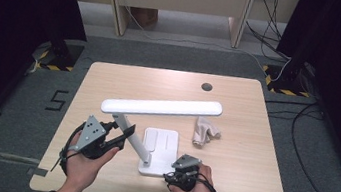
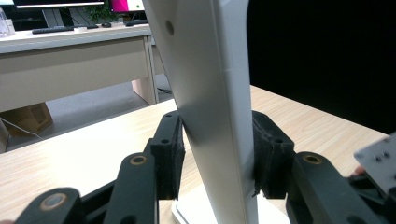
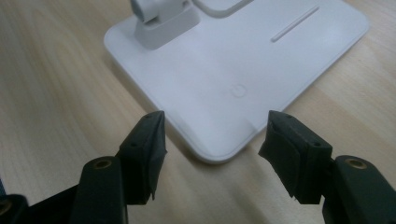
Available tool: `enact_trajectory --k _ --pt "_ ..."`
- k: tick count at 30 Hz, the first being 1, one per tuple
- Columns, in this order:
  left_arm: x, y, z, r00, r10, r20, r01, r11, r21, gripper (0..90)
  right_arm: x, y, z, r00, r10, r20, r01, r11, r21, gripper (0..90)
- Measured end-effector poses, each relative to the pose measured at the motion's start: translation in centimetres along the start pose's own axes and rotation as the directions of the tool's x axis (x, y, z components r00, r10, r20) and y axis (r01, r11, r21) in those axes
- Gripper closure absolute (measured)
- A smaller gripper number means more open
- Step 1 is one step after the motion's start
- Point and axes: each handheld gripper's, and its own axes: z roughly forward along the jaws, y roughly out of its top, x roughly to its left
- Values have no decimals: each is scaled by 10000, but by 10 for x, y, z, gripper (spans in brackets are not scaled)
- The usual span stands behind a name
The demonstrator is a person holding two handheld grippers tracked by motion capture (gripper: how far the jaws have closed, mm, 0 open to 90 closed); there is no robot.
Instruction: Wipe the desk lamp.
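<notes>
Desk lamp (image 1: 159,108): plain white throughout. Table (image 1: 236,151): pale wood grain. Crumpled cloth (image 1: 204,130): beige. Both grippers' jaws: black.

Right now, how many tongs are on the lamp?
1. The left tongs clamp the lamp arm. The right tongs stand open at a corner of its base, gripping nothing.

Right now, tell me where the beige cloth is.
In the high view the beige cloth lies crumpled on the table, right of the lamp base and just below the lamp head's right end.
</notes>
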Motion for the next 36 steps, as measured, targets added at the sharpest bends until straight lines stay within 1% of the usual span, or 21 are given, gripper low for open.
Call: enact_trajectory --k 2,4,5,6,9,10,14,17,21,22,28,36 --pt "0 0 0 10000 11 -9 -11 10000 -2 581 2 -3 3 10000 46 -57 -46 9999 128 412" --pt "1 0 1 10000 10 -16 -10 10000 -10 582 2 -6 5 9999 -28 149 25 9998 208 417" --pt "2 0 1 10000 -7 -13 7 10000 -13 584 2 -7 6 9998 54 186 -57 9998 198 419" --pt "2 0 2 10000 33 -36 -33 10000 -21 585 2 -9 7 9996 204 204 -205 9998 39 427" --pt "5 1 4 10000 56 -64 -56 10000 30 589 1 -10 8 9992 289 262 -283 9994 -217 441" --pt "6 1 6 9999 66 -84 -65 10000 26 590 1 -9 9 9991 339 256 -334 9993 -183 443" --pt "12 3 12 9998 62 -163 -61 10000 39 594 -2 -5 13 9990 261 373 -252 9994 -233 445" --pt "17 4 17 9998 67 -206 -66 10000 70 595 -7 -2 17 9988 361 317 -353 9990 -271 445" --pt "21 5 22 9996 130 -244 -127 9998 132 594 -12 1 21 9985 464 304 -454 9983 -355 445" --pt "22 5 23 9995 150 -263 -147 9998 146 595 -13 2 22 9986 415 328 -402 9984 -391 446" --pt "26 7 29 9993 164 -344 -158 9997 173 596 -18 6 26 9983 491 316 -479 9982 -369 447" --pt "34 9 40 9989 284 -385 -276 9994 232 596 -25 12 31 9972 620 426 -603 9974 -406 459"
